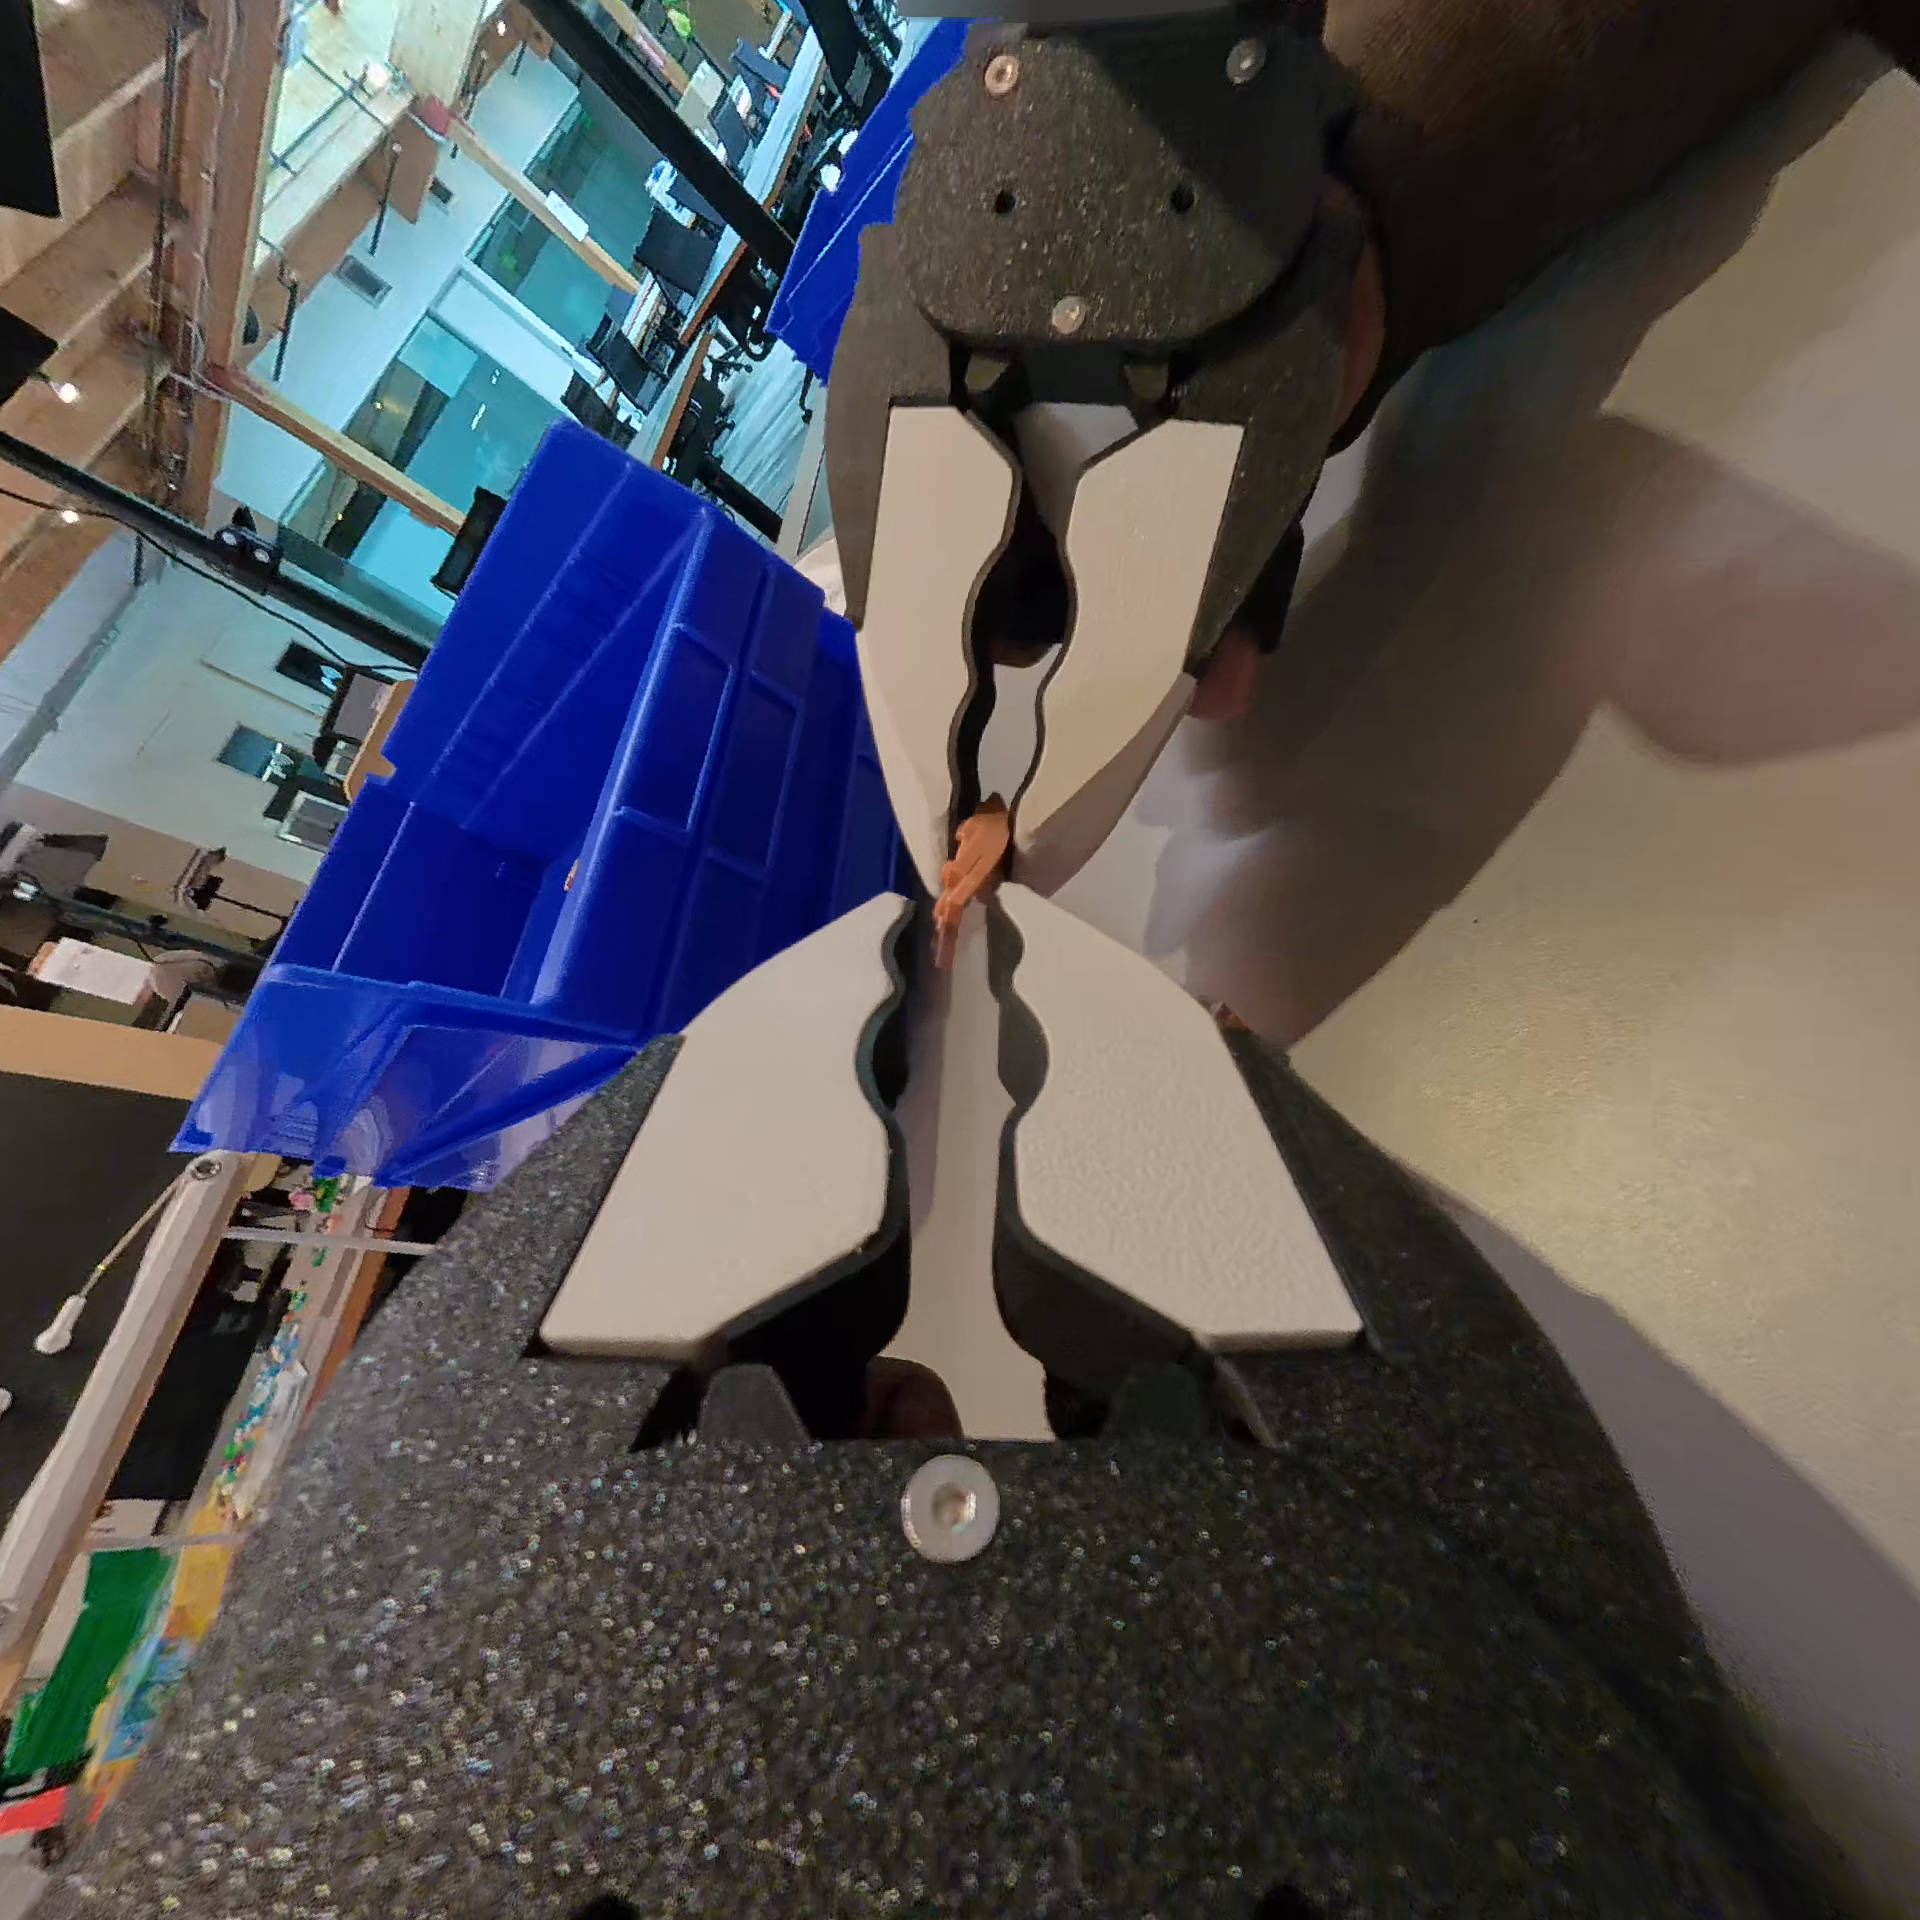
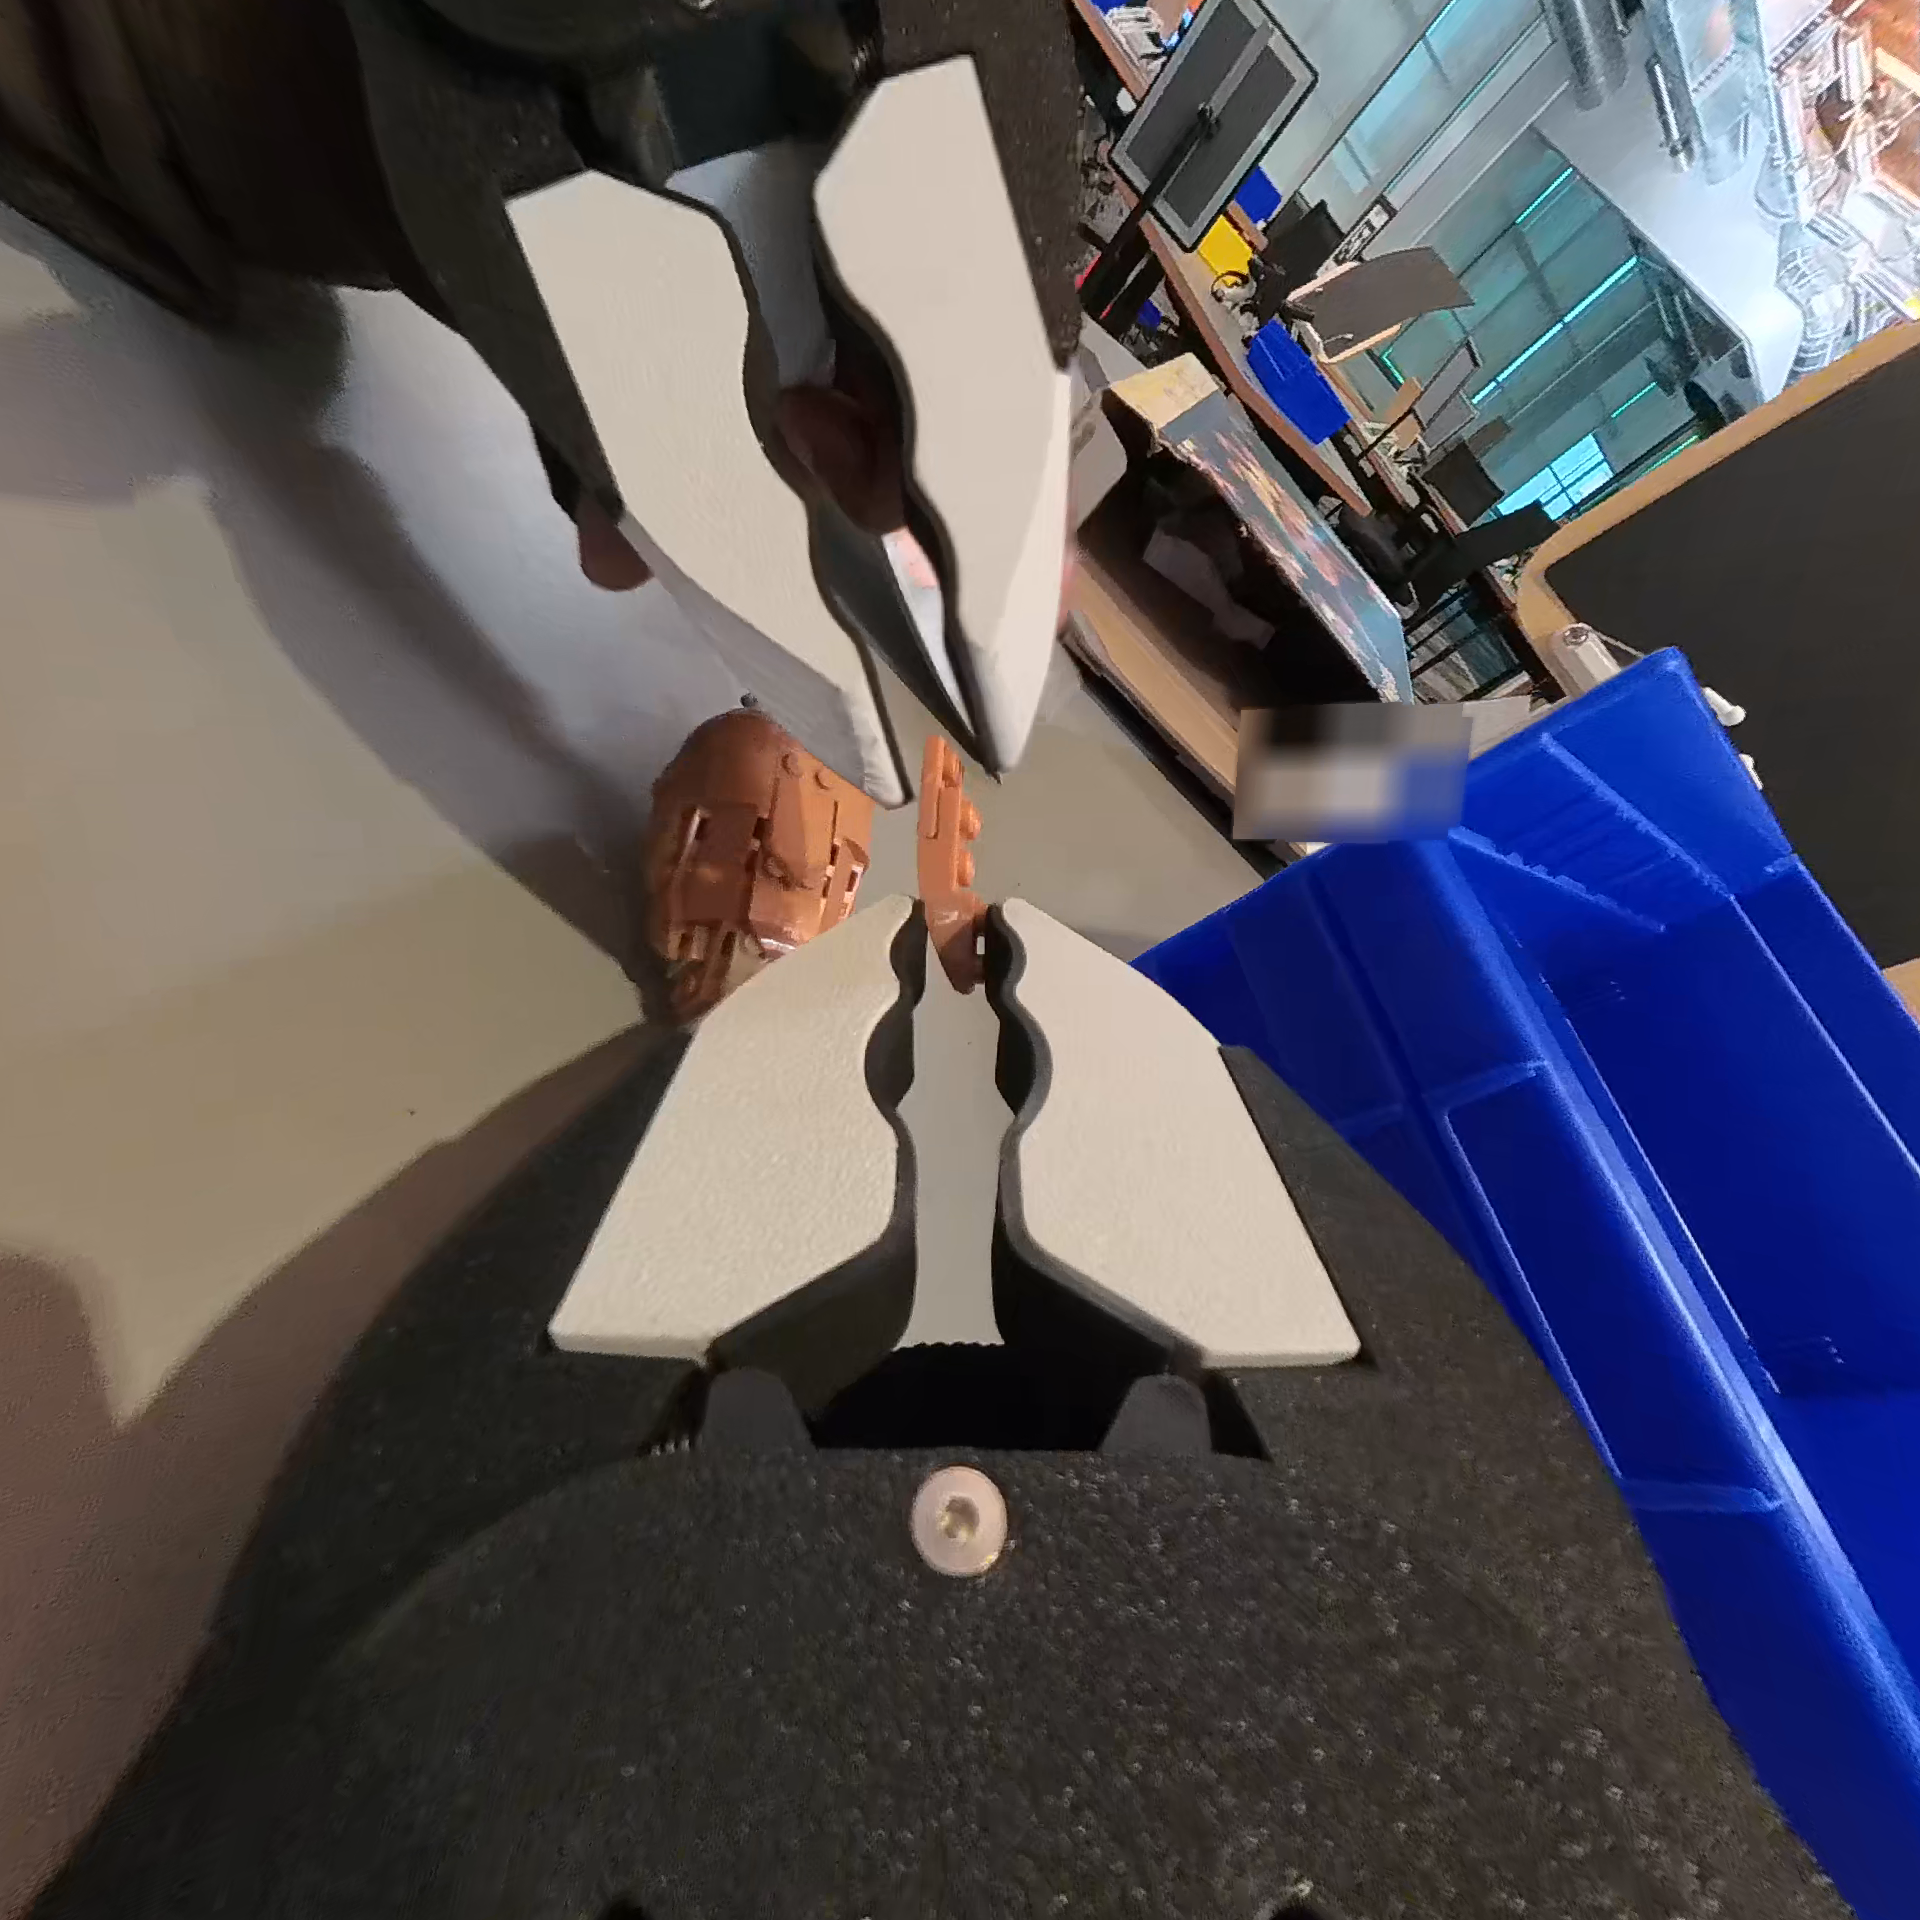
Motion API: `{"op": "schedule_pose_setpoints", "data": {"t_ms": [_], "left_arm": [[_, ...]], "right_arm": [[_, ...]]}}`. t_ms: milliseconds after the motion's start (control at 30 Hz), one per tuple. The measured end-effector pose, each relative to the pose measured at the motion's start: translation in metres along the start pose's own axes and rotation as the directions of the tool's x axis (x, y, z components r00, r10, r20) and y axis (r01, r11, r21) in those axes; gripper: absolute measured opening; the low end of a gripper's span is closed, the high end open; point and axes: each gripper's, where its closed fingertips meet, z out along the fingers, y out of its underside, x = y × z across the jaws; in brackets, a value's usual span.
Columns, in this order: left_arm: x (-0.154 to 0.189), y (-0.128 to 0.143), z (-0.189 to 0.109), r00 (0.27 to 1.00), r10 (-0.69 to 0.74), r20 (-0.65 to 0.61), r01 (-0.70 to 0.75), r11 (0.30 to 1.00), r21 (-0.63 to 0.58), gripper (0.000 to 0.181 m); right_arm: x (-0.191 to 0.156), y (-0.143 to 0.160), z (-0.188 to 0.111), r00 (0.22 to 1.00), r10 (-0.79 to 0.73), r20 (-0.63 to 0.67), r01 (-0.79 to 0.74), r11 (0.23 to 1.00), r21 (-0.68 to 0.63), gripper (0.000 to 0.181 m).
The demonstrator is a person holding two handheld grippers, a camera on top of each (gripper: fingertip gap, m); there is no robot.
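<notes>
Gripping one orange piece (image 2: 951, 862) between them, both tools (image 1: 954, 914) (image 2: 954, 914) hang over a pale table (image 2: 260, 831) by a blue bin (image 2: 1558, 1091).

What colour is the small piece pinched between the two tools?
Orange-brown. The small piece shows best in the right wrist view, held by both tools.

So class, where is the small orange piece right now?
In both wrist views the small orange piece sits centre frame, pinched between the right gripper and left gripper, above the white table.
</notes>
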Motion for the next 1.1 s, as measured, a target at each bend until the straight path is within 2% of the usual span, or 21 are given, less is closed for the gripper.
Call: {"op": "schedule_pose_setpoints", "data": {"t_ms": [233, 467, 633, 767, 933, 1100], "left_arm": [[-0.004, 0.004, 0.003, 0.992, 0.101, 0.069, -0.098, 0.994, -0.041, 0.01], [-0.013, 0.013, 0.004, 0.969, 0.204, 0.138, -0.185, 0.973, -0.139, 0.016], [-0.025, 0.021, 0.008, 0.907, 0.358, 0.22, -0.285, 0.908, -0.306, 0.016], [-0.024, 0.026, 0.012, 0.869, 0.449, 0.209, -0.347, 0.853, -0.39, 0.018], [-0.023, 0.025, 0.015, 0.827, 0.523, 0.207, -0.399, 0.805, -0.44, 0.02], [-0.024, 0.022, 0.014, 0.816, 0.536, 0.216, -0.41, 0.8, -0.438, 0.019]], "right_arm": [[0.004, 0.001, -0.001, 1.0, -0.001, -0.019, 0.001, 1.0, -0.001, 0.01], [0.013, 0.01, 0.001, 0.967, -0.201, -0.155, 0.182, 0.975, -0.131, 0.01], [0.026, 0.021, 0.002, 0.904, -0.349, -0.249, 0.273, 0.916, -0.293, 0.01], [0.03, 0.017, 0.0, 0.851, -0.433, -0.298, 0.318, 0.875, -0.364, 0.011], [0.033, 0.013, -0.002, 0.817, -0.474, -0.33, 0.33, 0.852, -0.406, 0.01], [0.033, 0.007, -0.004, 0.801, -0.49, -0.344, 0.347, 0.849, -0.399, 0.01]]}}
